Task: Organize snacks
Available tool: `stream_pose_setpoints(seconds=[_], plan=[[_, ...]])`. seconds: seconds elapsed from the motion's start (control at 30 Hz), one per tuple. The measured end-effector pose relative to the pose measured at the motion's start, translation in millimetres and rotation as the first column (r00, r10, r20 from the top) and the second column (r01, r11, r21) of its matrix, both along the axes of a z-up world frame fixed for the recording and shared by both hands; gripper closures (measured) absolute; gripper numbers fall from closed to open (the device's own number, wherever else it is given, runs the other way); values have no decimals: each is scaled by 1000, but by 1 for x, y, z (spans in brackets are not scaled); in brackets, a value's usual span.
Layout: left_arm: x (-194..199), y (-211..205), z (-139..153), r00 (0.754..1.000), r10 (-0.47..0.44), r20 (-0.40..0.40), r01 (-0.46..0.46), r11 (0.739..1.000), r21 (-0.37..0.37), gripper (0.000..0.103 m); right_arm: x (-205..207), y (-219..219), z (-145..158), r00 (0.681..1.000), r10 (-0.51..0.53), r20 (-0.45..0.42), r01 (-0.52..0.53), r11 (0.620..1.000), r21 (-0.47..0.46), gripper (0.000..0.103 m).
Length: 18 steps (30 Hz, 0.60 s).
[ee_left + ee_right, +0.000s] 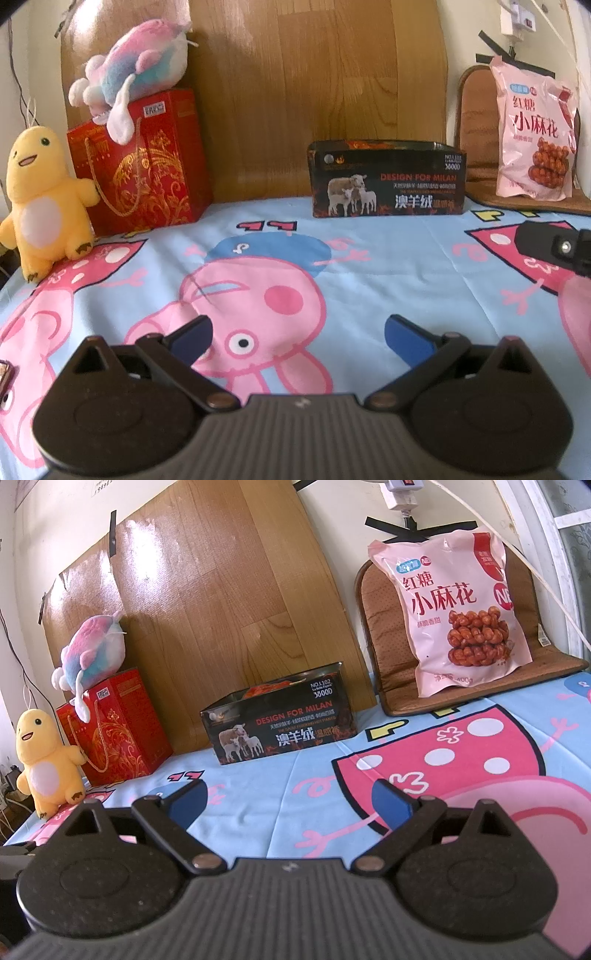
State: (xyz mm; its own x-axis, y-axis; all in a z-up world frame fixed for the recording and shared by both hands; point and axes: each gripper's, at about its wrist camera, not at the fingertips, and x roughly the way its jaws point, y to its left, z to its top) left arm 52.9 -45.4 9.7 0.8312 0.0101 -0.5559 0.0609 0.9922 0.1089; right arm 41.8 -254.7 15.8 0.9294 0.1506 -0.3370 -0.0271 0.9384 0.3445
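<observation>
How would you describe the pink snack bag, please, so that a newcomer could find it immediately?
Start at the large wooden board leaning against the back wall. To its right a brown perforated seat cushion stands propped up, and the glossy pink plastic snack bag leans upright against it. It alone shows big red Chinese characters above a photo of brown twisted dough sticks.

A glossy plastic snack bag leaned on a perforated leather-like cushion, beside a shiny wood-grain board, a glossy printed box and fuzzy plush toys on matt cloth.
</observation>
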Motion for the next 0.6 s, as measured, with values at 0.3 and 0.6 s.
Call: stream_pose_setpoints(seconds=[0.3,0.6], plan=[[0,-2,1,1000,-7,1,7,1000,2,0,0,0,0,1000,0,0,0,1000,-1,6],[2,-1,-1,1000,15,-14,-15,1000,6,0,0,1,-2,1000,11,2,-11,1000,-7,6]])
